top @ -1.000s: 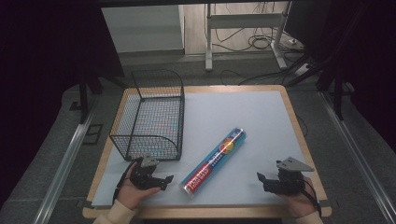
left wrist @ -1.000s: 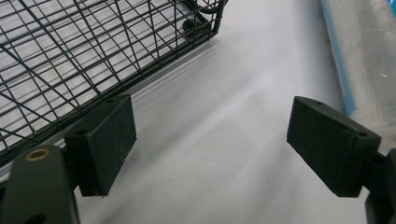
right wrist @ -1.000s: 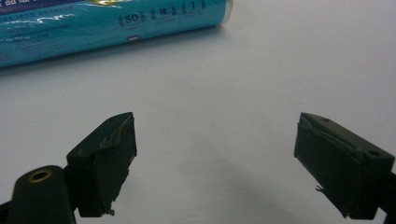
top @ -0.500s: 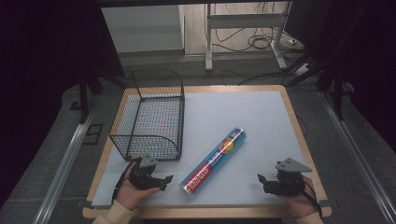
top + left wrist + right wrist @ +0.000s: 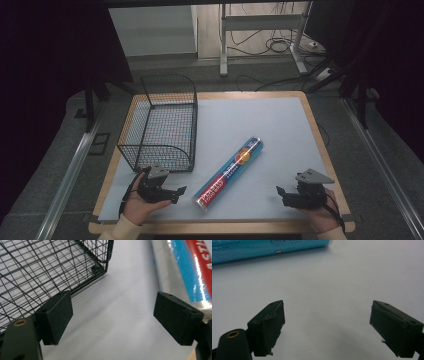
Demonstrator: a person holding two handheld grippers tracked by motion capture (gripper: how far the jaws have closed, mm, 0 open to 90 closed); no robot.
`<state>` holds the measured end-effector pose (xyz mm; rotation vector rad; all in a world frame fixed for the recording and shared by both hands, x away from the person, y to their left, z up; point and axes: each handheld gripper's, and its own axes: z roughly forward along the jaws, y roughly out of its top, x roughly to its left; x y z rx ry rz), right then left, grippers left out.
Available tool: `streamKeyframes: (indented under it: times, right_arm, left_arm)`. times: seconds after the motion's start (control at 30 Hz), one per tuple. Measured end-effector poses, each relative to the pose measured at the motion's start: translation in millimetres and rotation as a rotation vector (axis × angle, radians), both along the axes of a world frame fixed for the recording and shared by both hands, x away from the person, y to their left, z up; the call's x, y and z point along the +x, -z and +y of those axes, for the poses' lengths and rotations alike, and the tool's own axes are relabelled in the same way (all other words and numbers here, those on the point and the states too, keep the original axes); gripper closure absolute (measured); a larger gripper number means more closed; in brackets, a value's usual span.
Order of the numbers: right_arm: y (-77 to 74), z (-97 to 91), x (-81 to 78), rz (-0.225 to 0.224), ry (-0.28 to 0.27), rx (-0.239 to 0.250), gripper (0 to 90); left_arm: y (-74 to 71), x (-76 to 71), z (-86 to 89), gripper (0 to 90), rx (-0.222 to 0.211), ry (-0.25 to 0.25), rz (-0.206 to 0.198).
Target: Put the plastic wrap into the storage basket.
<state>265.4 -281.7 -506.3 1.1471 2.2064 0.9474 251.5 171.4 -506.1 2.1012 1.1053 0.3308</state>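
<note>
Little has been changed since the earlier frames: the left gripper (image 5: 177,192) has been eased only slightly along the near edge, while the right gripper (image 5: 281,193) has been kept where it was. Both are held low over the pale grey table mat (image 5: 260,120), at about seven and five o'clock on it.

Between them, the long foil-wrapped cylindrical tube with blue and red printing (image 5: 231,173) is laid flat on the mat, slanted from six o'clock up toward the centre, untouched by either gripper. Its near end is found just beside the left gripper. In the left gripper view the jaws are seen spread wide with nothing between them but bare mat; the tube (image 5: 182,270) is seen at one o'clock, past the right-hand jaw, and whether it is touched there cannot be told.

The black wire mesh basket (image 5: 162,125) is stood upright at nine to ten o'clock, its near corner (image 5: 102,265) seen at eleven o'clock ahead of the left jaws.

In the right gripper view the jaws are likewise parted and empty, and the tube (image 5: 267,247) is seen well apart at twelve o'clock.
</note>
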Motion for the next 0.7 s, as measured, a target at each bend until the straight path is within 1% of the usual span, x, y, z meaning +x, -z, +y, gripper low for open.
streamKeyframes:
  times: [0.2,0.33,0.37,0.43,0.6,0.7]
  right_arm:
    - [0.2,-0.8,0.6,0.001,0.007,0.004,13.2]
    - [0.6,-1.0,0.9,0.003,0.008,0.006,13.2]
    - [0.6,-1.0,0.9,0.003,0.008,0.006,13.2]
    - [0.1,-1.2,0.6,0.002,0.009,0.007,13.2]
    - [0.2,-1.1,0.3,0.003,0.007,0.007,13.2]
    - [0.2,-1.5,0.5,0.004,0.011,0.007,13.2]
  left_arm:
    - [-6.4,-0.5,-2.8,15.8,-0.012,0.005,-0.003]
    - [-16.1,-2.2,-7.0,15.8,-0.014,0.014,-0.01]
    - [-16.1,-2.2,-7.0,15.9,-0.014,0.014,-0.01]
    - [-22.1,-3.3,-9.7,15.8,-0.023,0.021,-0.009]
    - [-27.5,-3.4,-14.9,15.8,-0.024,0.032,-0.002]
    - [-31.3,-2.4,-21.0,15.8,-0.028,0.04,0.004]
